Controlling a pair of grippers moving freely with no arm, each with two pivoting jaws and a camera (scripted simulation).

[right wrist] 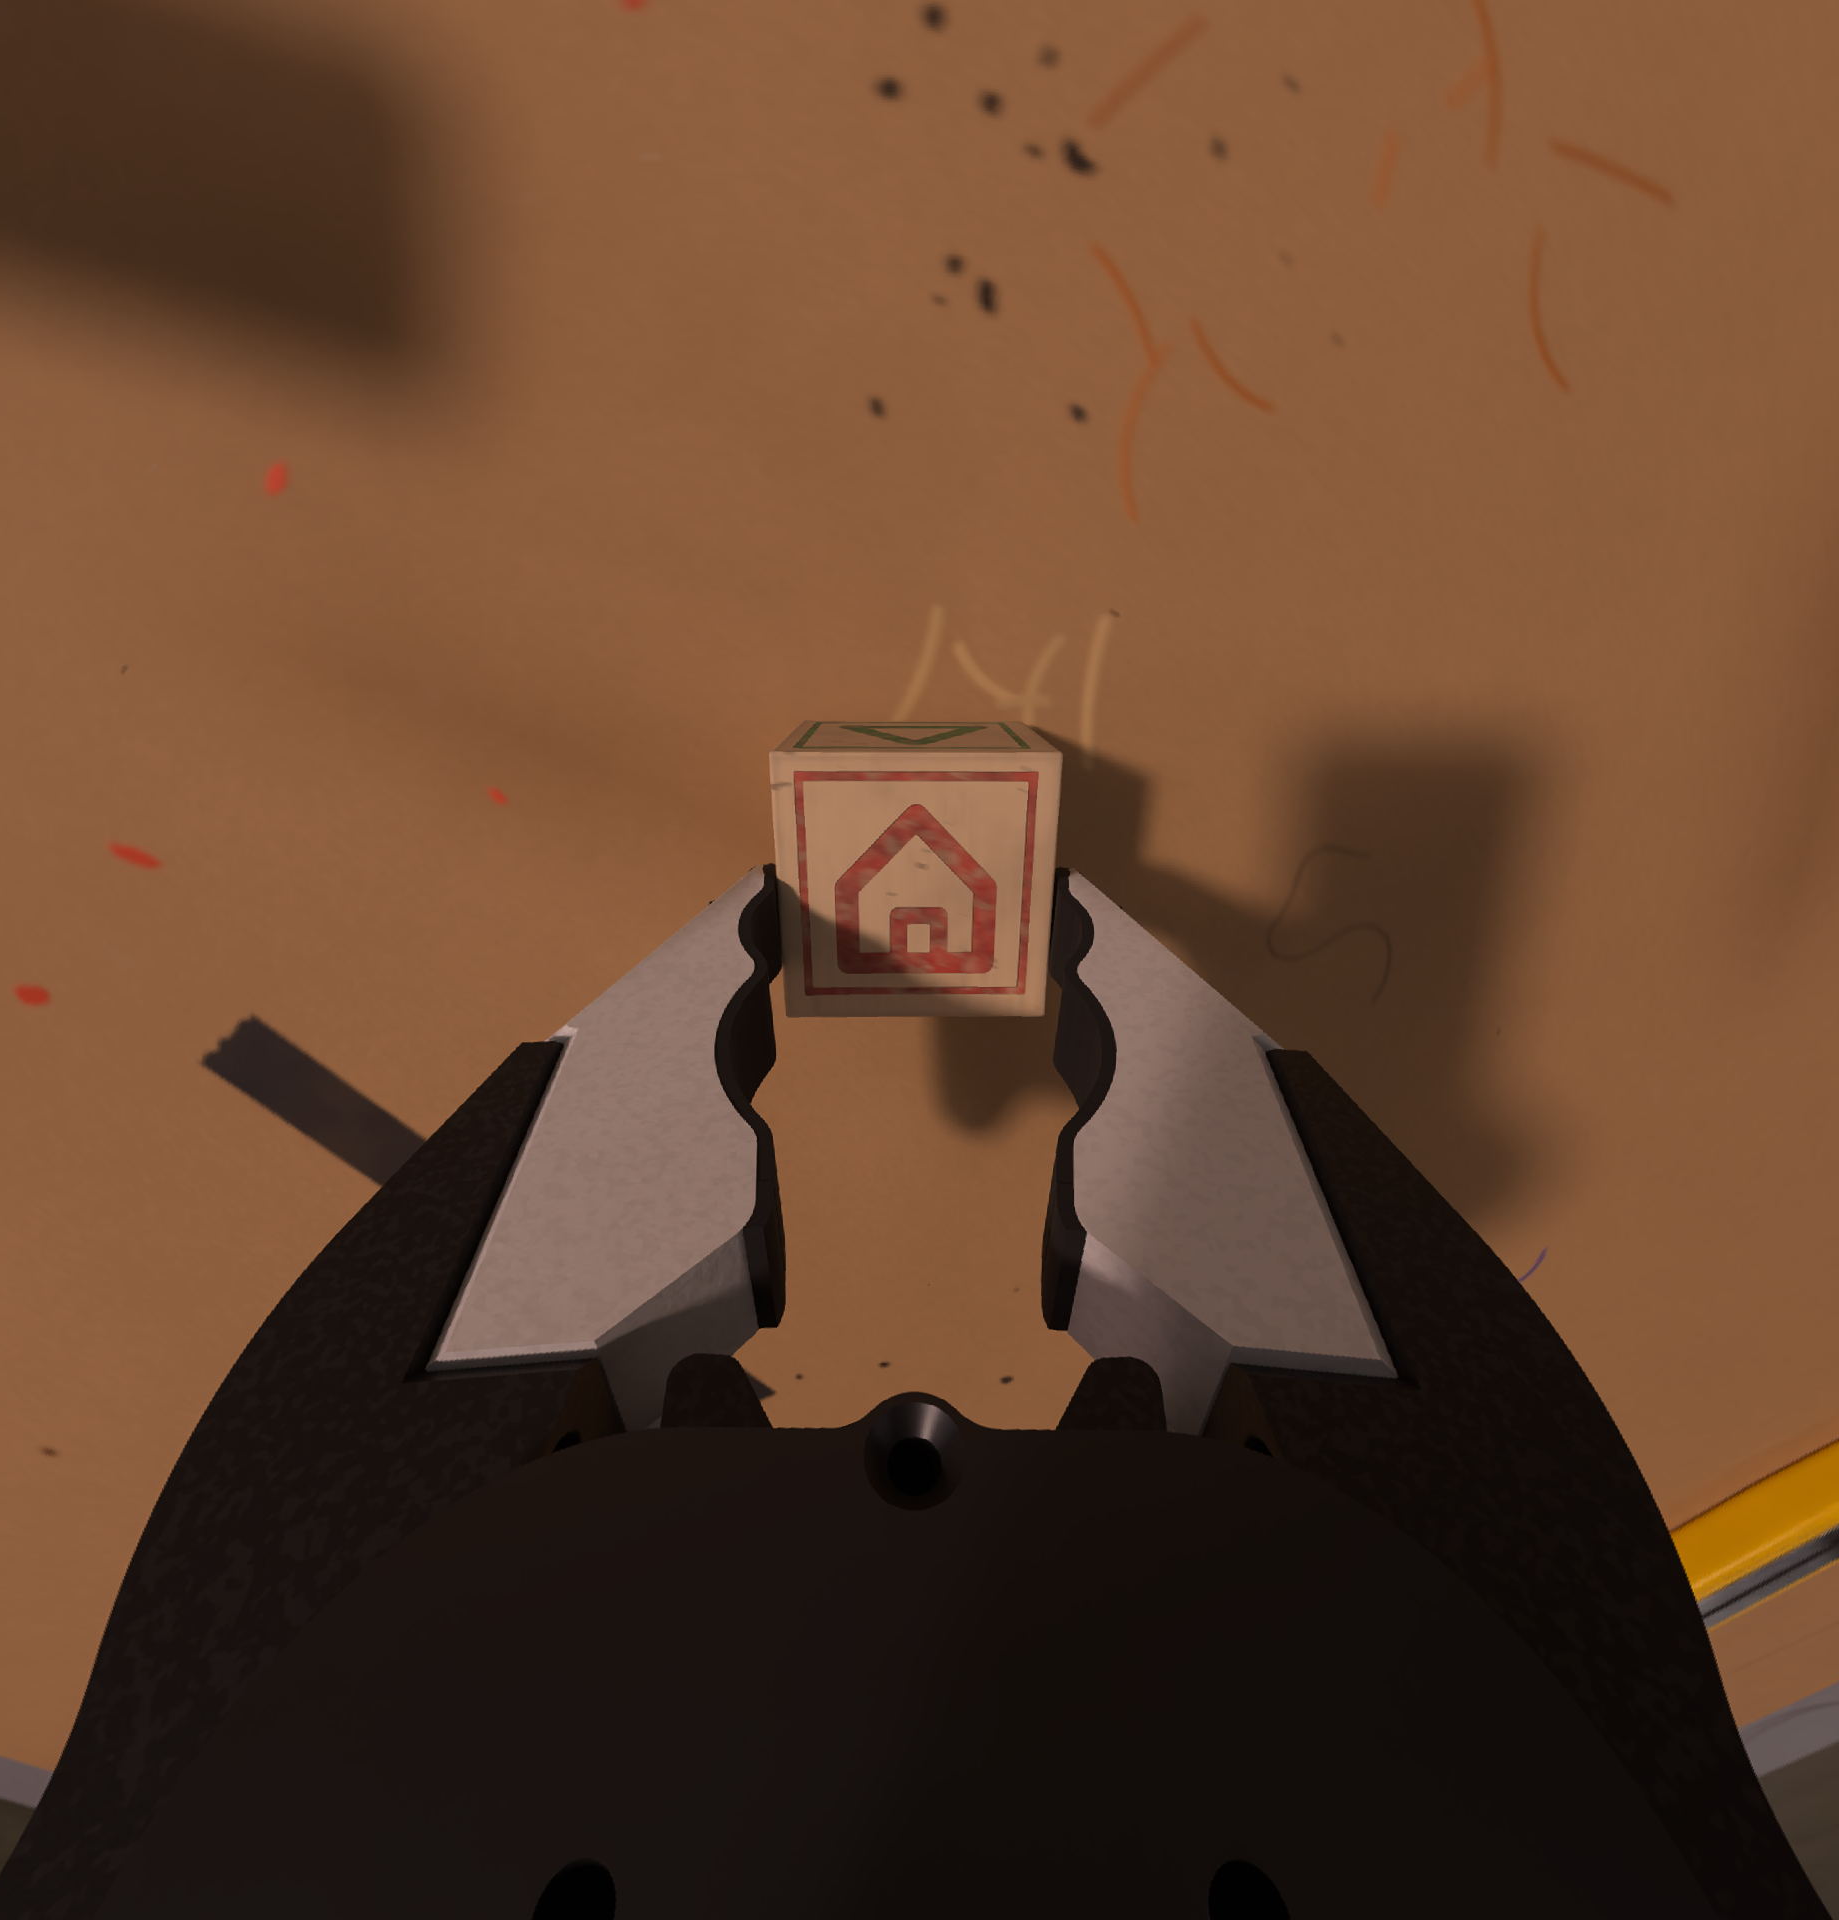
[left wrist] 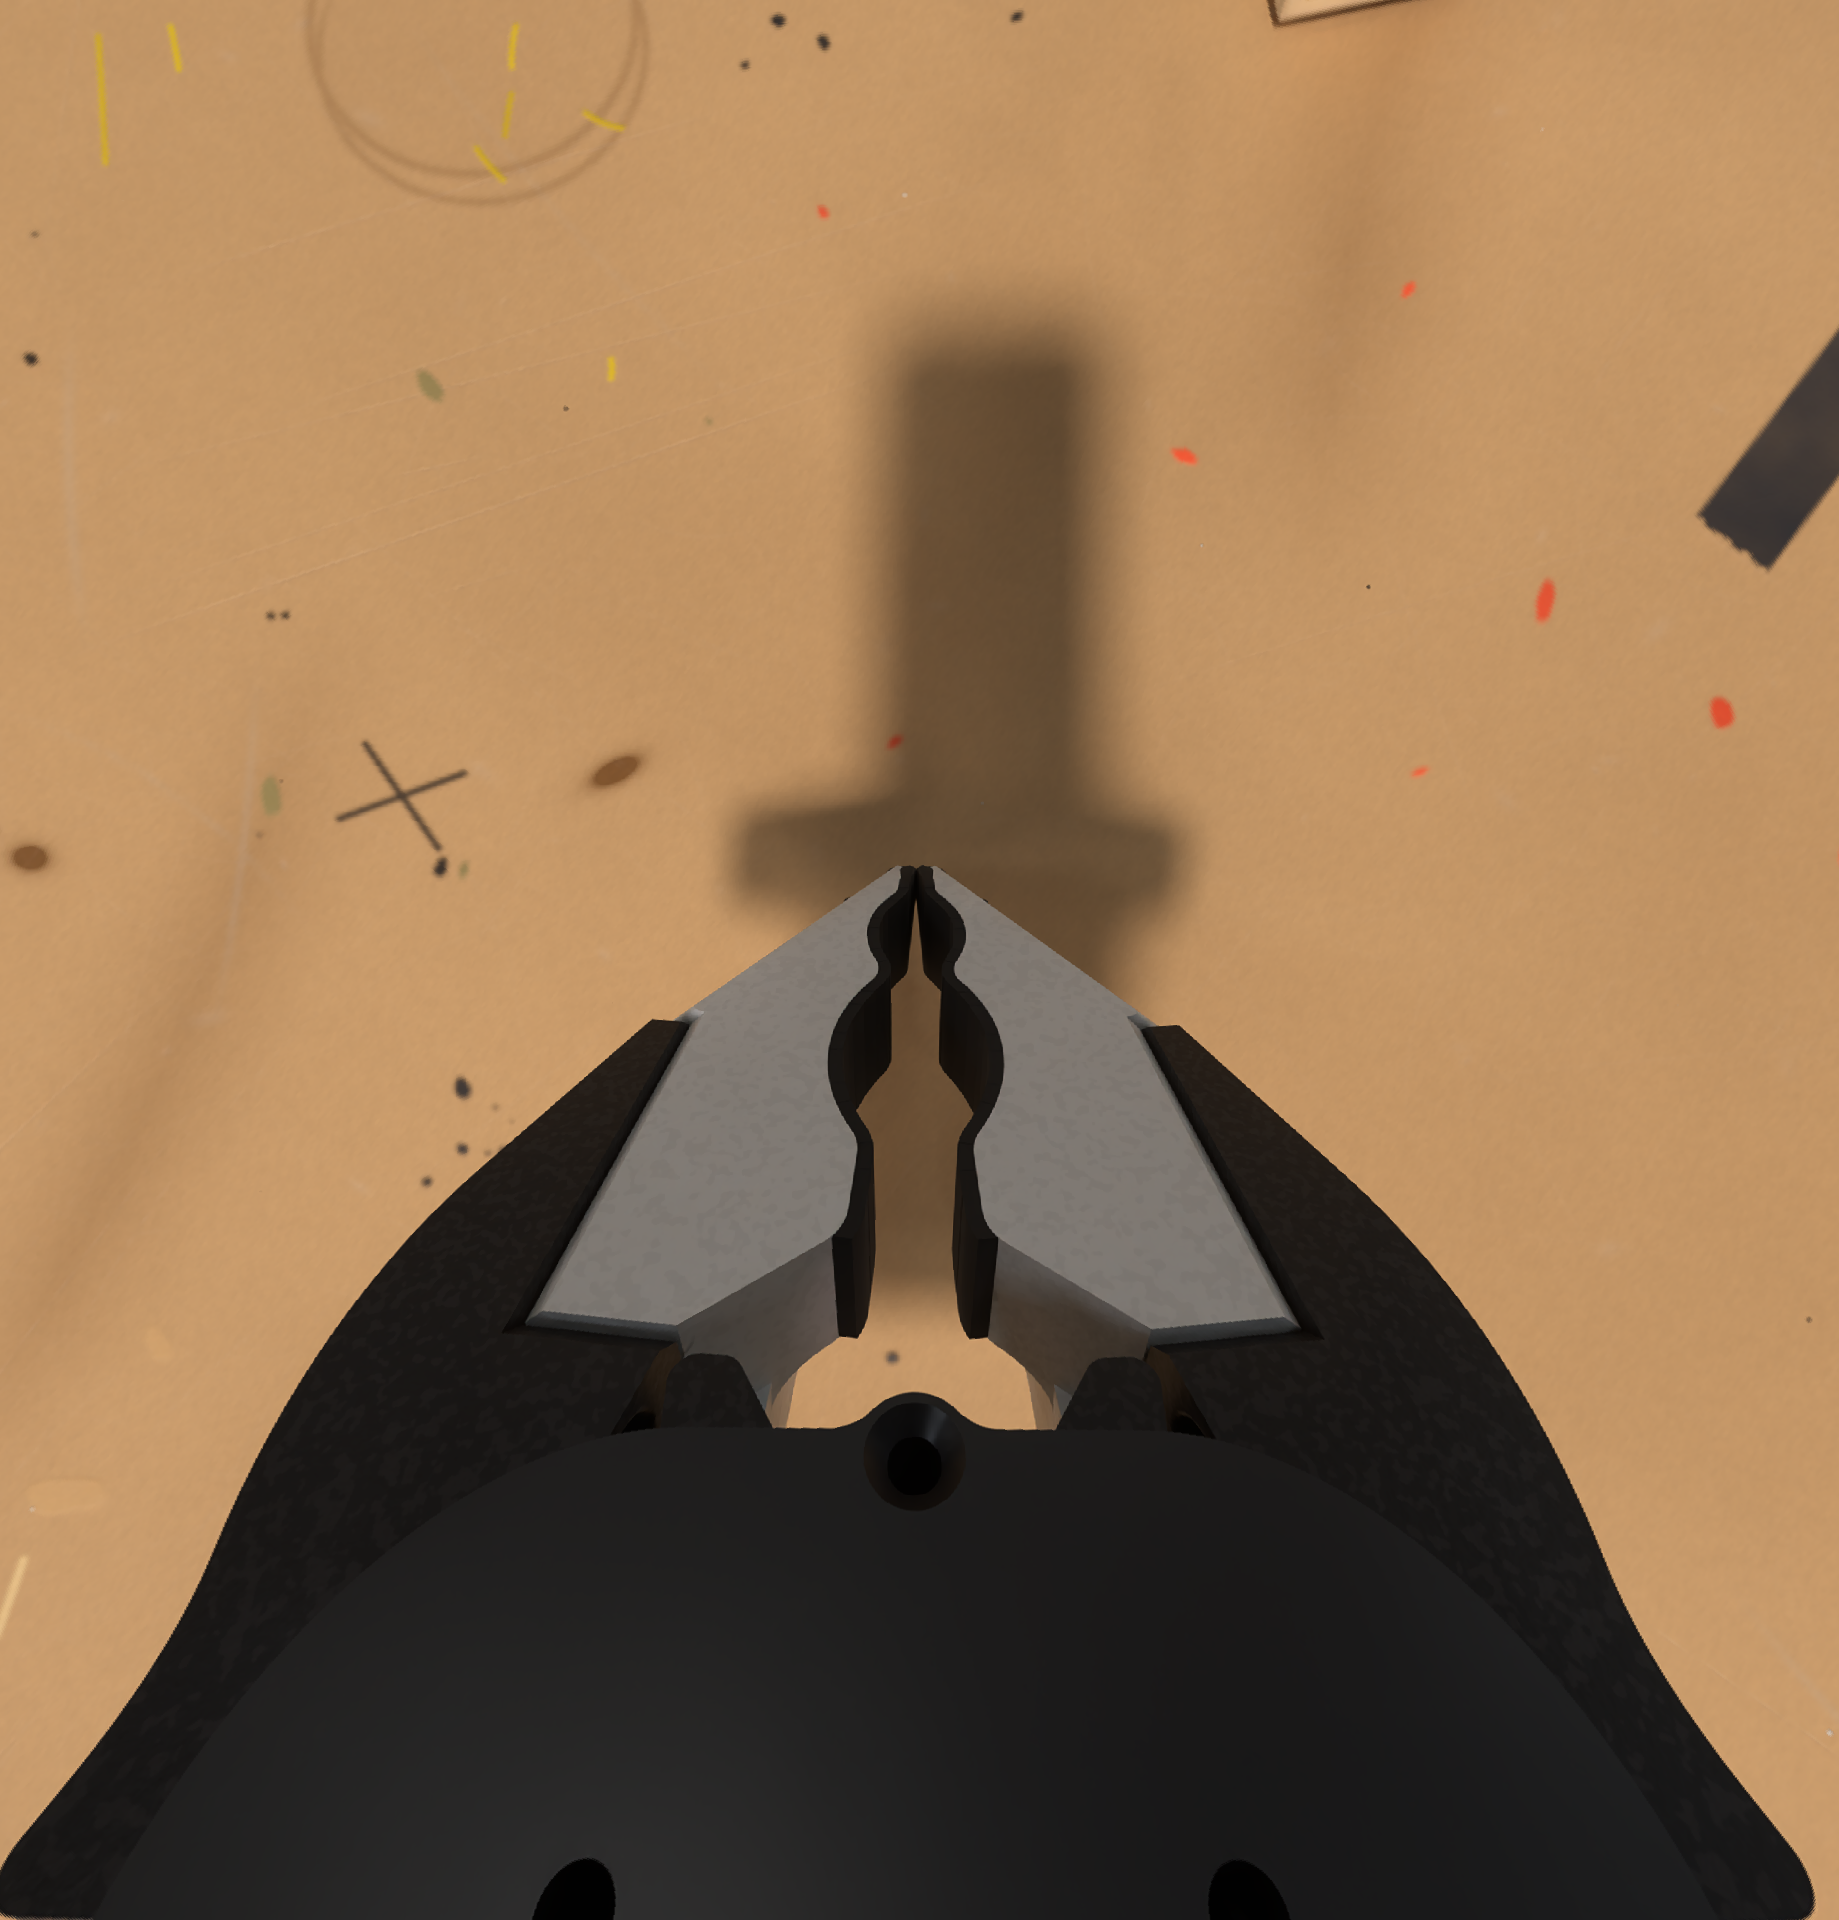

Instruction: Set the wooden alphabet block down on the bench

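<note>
Counter (left wrist: 271, 1039): tan wood surface filling both views, flecked with red, black and yellow paint marks; in the left wrist view a pencilled cross sits at 9 o'clock and a faint ring stain at 11 o'clock.
Right gripper (right wrist: 913, 940): rises from 6 o'clock in the right wrist view, jaws spread about a block's width and closed against the two side faces of the wooden alphabet block.
Left gripper (left wrist: 915, 878): rises from 6 o'clock in the left wrist view, fingertips brought together with nothing between them; its dark shadow lies on the counter toward 12 o'clock.
Wooden alphabet block (right wrist: 913, 873): at frame centre in the right wrist view, pinched between the right gripper's tips; its shadow falls on the counter toward 4 o'clock, and whether it touches the counter cannot be told.
Block markings: near face carries a red house pictogram inside a double red frame; top face has a green frame with a green shape, seen too edge-on to make out; no readable lettering or brand.
Dark tape strip (left wrist: 1798, 436): at 2 o'clock in the left wrist view.
Yellow bar (right wrist: 1767, 1527): at 4 o'clock in the right wrist view.
</note>
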